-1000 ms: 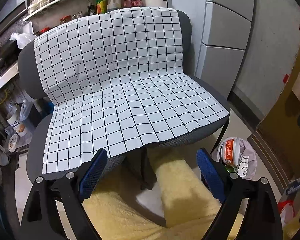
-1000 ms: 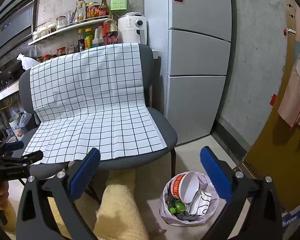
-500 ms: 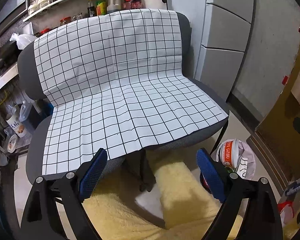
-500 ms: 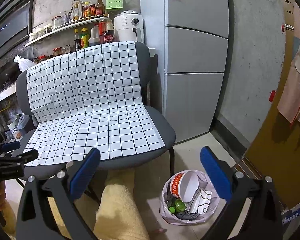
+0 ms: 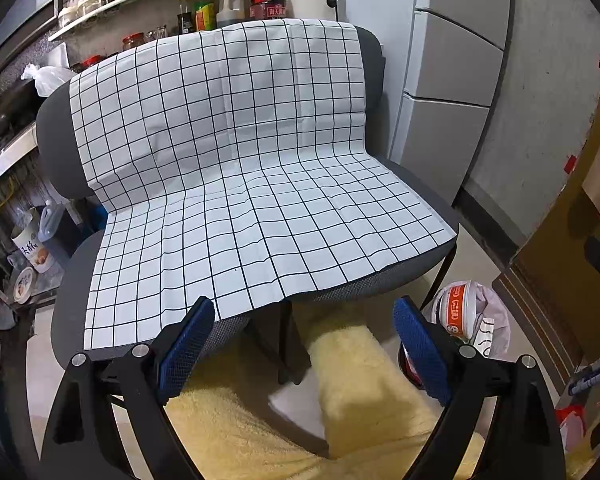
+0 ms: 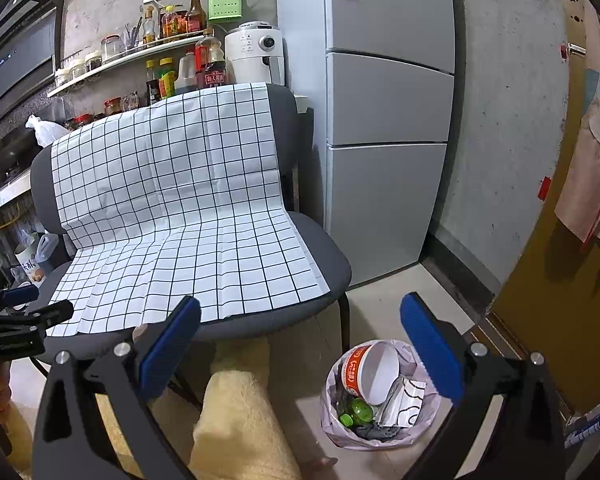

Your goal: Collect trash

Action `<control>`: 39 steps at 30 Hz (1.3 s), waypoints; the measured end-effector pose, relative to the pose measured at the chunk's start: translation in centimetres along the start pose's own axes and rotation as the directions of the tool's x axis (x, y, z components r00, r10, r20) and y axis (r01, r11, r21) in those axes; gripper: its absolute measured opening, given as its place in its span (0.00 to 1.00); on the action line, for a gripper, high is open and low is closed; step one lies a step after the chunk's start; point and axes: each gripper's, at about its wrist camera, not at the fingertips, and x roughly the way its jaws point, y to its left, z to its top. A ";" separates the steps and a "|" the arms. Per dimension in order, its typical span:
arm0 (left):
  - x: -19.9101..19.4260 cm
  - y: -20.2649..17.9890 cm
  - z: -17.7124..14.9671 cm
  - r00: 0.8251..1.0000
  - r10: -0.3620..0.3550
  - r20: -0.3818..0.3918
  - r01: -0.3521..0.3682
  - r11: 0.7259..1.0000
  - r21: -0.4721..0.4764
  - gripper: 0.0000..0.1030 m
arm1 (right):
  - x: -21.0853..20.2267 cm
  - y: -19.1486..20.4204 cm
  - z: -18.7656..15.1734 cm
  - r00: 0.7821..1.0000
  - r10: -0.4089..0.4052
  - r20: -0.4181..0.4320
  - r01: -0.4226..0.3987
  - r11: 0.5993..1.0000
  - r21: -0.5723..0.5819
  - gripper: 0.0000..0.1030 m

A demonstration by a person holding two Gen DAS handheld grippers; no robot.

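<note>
While jaws gape — left hand-held gripper (image 5: 304,344) | right hand-held gripper (image 6: 300,344) — level, empty.

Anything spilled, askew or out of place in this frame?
Nothing stands out. The trash bag stands upright on the floor with the noodle bowl inside; the checkered cloth lies bare on the chair.
</note>
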 end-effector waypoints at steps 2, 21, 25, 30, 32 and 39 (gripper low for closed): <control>0.0 0.0 0.0 1.000 0.000 0.001 0.000 1.000 -0.001 0.88 | 0.0 0.0 0.0 1.000 0.001 0.001 -0.001 1.000 0.001 0.95; 0.0 0.2 0.0 1.000 0.007 0.006 -0.007 1.000 -0.009 0.88 | 0.2 0.1 -0.1 1.000 0.003 0.002 -0.003 1.000 0.004 0.95; 0.0 0.4 0.0 1.000 0.009 0.008 -0.008 1.000 -0.012 0.88 | 0.2 0.1 -0.1 1.000 0.004 0.002 -0.004 1.000 0.005 0.95; 0.0 0.4 0.0 1.000 0.010 0.008 -0.010 1.000 -0.014 0.88 | 0.2 0.1 -0.1 1.000 0.004 0.001 -0.004 1.000 0.006 0.95; 0.0 0.5 0.0 1.000 0.011 0.009 -0.011 1.000 -0.014 0.88 | 0.2 0.1 -0.1 1.000 0.004 0.001 -0.004 1.000 0.005 0.95; 0.0 0.9 0.0 1.000 0.014 0.011 -0.014 1.000 -0.021 0.88 | 0.2 0.2 -0.1 1.000 0.004 0.004 -0.004 1.000 0.008 0.95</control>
